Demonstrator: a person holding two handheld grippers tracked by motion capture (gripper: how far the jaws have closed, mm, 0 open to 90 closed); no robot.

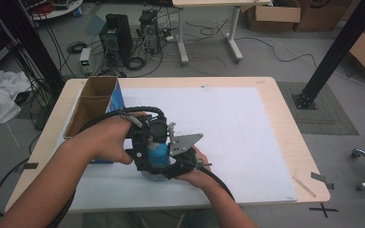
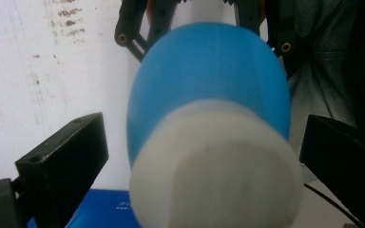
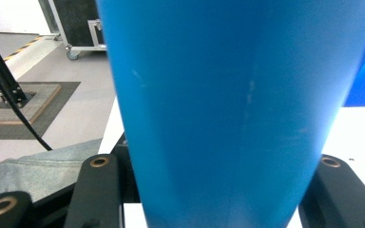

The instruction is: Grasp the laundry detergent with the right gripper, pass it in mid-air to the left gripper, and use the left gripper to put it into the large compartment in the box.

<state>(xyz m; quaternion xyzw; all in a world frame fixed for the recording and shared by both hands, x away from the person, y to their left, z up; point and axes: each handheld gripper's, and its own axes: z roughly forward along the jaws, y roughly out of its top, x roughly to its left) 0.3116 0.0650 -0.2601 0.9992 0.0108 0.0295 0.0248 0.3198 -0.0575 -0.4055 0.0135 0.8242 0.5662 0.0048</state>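
Observation:
A blue bottle with a white cap is held just above the white mat, between both hands. My right gripper is shut on the bottle's blue body, one jaw on each side. In the left gripper view the cap points at the camera and sits between the jaws of my left gripper. A gap shows beside the left jaw, so the left gripper stands open around the cap. In the high view the left gripper and right gripper crowd together over the bottle.
An open cardboard box with a blue side stands at the table's left, just behind the left hand. The white mat covers most of the wooden table. Cables, computer cases and boxes lie on the floor beyond.

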